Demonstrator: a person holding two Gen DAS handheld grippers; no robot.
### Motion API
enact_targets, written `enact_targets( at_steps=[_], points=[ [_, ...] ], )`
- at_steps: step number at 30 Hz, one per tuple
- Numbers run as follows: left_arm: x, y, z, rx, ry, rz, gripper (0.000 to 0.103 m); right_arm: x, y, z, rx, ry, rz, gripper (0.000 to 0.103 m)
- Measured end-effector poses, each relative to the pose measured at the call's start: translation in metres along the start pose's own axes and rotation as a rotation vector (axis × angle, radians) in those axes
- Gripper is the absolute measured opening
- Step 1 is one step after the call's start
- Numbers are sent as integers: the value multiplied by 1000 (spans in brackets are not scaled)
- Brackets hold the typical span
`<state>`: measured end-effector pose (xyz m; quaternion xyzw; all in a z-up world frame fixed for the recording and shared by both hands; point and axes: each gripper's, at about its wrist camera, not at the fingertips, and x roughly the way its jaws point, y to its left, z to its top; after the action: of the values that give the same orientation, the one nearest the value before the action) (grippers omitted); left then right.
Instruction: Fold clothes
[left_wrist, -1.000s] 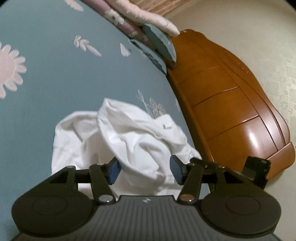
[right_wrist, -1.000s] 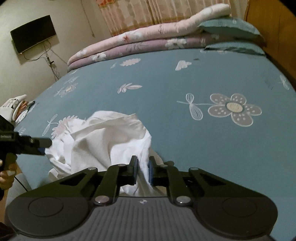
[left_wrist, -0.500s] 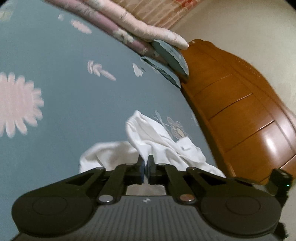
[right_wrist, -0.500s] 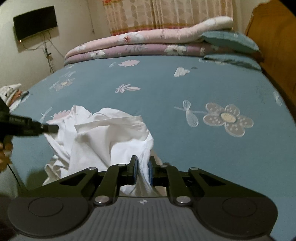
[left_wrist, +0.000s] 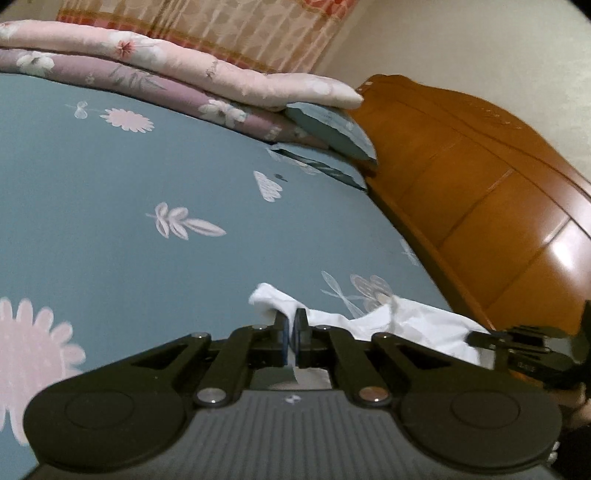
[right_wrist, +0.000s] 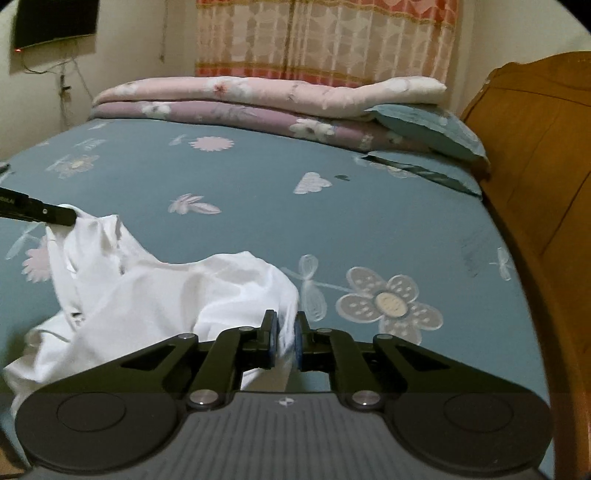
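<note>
Blue floral bedsheet (right_wrist: 258, 206) under a rumpled white garment (right_wrist: 166, 295), pinched by both tongs (left_wrist: 291, 334) (right_wrist: 283, 338).

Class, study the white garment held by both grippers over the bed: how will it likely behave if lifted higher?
The white garment will probably flop: it sags in folds between the left gripper and right gripper. It seems light, since small pinches hold it. Loose parts would likely drag over the bedsheet.

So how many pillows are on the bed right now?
2. One teal pillow is wedged under the pink quilt by the headboard. The other pillow lies flat just in front of it. More may be hidden under the quilts.
</note>
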<state>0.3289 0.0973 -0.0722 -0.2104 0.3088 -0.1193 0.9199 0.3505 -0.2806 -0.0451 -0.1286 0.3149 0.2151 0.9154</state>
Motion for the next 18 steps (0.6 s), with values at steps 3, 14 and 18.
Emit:
enact_targets(
  at_steps=[3,14,18],
  points=[
    [25,6,17,29,1,44,1,17,-7,7,-7,3,-56,10],
    [110,13,58,114,0,192,1,111,-28,28,22,54,-250,10],
    [133,20,61,115,22,231,1,145,-28,29,27,96,-255,10]
  ],
)
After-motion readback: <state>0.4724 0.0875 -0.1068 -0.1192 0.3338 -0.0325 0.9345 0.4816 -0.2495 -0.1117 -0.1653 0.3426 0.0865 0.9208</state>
